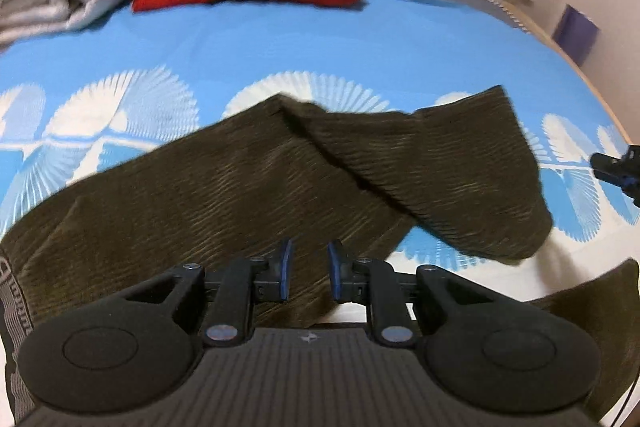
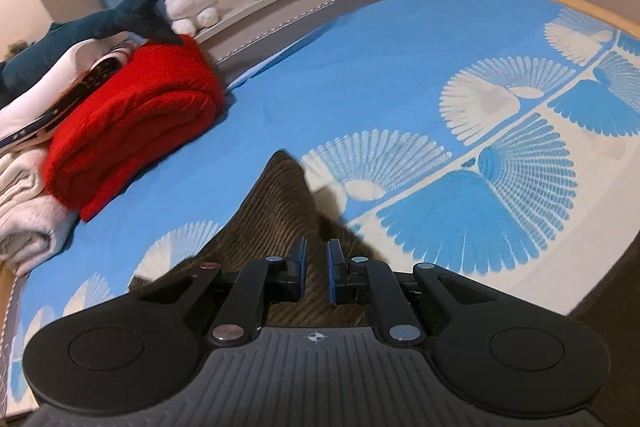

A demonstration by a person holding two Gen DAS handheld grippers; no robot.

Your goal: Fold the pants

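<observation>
Our left tool (image 1: 309, 273) and right tool (image 2: 317, 277), both pinched nearly shut on the brown pants (image 1: 248, 187), hold them stretched left-to-right across the bed (image 1: 280, 43).

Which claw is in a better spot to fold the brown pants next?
Probably the right claw: the pants fill the narrow gap between its pads, near a pointed end of the cloth. The left claw hangs over the middle of the pants with a wider gap, so its grip is unclear.
</observation>
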